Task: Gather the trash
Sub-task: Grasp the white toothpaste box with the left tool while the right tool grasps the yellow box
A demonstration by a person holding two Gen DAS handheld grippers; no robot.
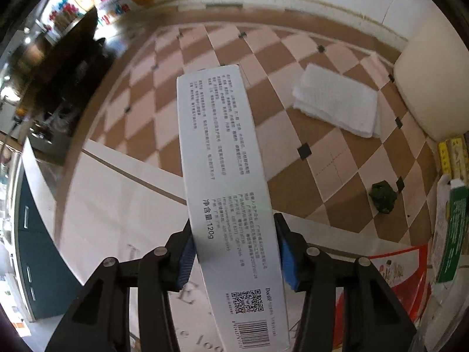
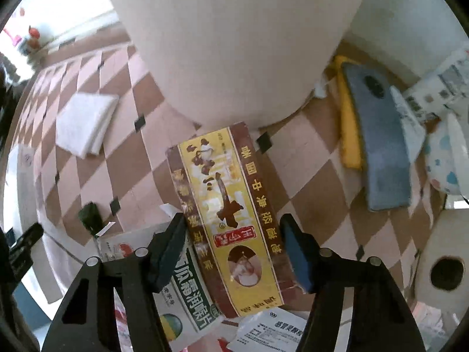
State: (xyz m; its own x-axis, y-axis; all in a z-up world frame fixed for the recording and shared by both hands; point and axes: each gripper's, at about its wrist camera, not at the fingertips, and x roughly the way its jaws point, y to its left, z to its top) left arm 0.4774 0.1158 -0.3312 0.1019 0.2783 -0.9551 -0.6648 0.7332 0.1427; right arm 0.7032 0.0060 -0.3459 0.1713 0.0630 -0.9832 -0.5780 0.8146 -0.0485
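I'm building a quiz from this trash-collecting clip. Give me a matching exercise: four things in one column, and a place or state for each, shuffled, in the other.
Things:
1. white box
2. yellow box
3. folded cloth
4. green wad

Places or states:
A. lying flat on the checkered floor
B. clamped in the left gripper
C. crumpled on the floor
D. between the right gripper's fingers

Pairs: 1-B, 2-D, 3-A, 4-C
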